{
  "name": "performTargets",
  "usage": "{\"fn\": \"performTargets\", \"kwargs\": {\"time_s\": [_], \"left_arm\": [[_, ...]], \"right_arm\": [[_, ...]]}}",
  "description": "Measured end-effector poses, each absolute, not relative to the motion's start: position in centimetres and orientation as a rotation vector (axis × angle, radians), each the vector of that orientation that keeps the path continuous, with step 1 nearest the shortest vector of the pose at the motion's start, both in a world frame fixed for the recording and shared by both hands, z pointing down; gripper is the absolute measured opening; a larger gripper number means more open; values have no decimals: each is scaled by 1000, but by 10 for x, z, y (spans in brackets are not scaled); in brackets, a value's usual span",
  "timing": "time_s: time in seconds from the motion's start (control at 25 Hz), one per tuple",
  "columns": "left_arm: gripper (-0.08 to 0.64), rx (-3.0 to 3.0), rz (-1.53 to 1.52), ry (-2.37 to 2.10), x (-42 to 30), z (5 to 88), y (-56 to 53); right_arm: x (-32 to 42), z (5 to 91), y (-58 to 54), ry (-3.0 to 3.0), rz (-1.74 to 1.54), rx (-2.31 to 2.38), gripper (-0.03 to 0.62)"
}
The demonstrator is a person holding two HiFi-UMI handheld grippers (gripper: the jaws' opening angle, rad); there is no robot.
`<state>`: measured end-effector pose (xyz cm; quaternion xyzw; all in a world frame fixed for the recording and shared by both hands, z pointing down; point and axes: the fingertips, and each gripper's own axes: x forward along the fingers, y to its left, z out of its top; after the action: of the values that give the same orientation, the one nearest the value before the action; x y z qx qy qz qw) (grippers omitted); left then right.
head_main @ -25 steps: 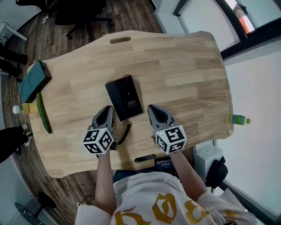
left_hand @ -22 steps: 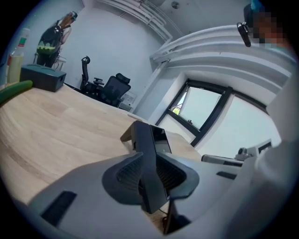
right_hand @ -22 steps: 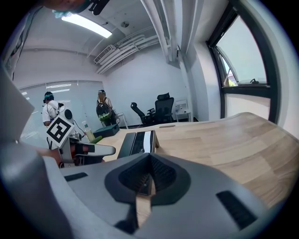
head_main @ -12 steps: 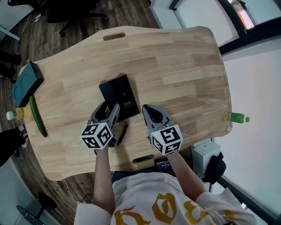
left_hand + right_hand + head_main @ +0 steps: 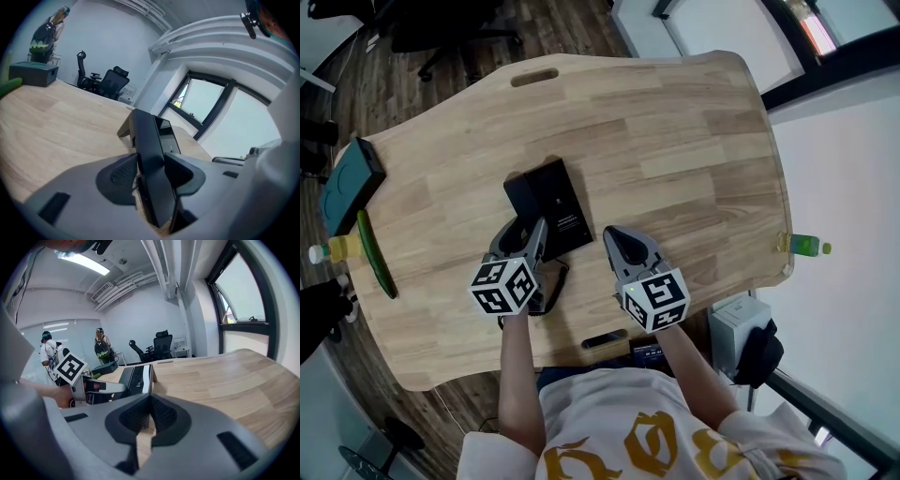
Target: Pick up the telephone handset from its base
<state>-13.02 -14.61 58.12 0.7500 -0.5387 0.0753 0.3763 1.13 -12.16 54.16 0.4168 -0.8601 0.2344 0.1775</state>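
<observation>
The black telephone base (image 5: 558, 202) lies mid-table, and its coiled cord (image 5: 555, 281) trails toward the near edge. In the left gripper view the black handset (image 5: 151, 140) lies along the base (image 5: 168, 136) and runs between my jaws. My left gripper (image 5: 525, 232) (image 5: 150, 164) is closing, with both pads against the handset's sides. Just right of the phone's near corner, my right gripper (image 5: 619, 236) (image 5: 150, 401) is shut and holds nothing. The phone (image 5: 136, 378) and the left gripper (image 5: 98, 386) show to its left in the right gripper view.
A dark green box (image 5: 342, 187), a bottle (image 5: 328, 248) and a long green object (image 5: 373, 253) sit at the table's left edge. A green bottle (image 5: 802, 247) stands at the right edge. Office chairs and people (image 5: 101, 350) are beyond the table.
My left gripper has moved forward and down over the phone's left side. Its jaws, shut before, now straddle the handset. The right gripper has stayed in place.
</observation>
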Motion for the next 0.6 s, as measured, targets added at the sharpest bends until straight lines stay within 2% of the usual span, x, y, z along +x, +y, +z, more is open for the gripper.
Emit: {"fn": "performTargets", "kwargs": {"time_s": [0.6], "left_arm": [[129,1916,190,-1376,-134,575,-141]], "right_arm": [[23,544,-113,-2425,666,1194,5]]}}
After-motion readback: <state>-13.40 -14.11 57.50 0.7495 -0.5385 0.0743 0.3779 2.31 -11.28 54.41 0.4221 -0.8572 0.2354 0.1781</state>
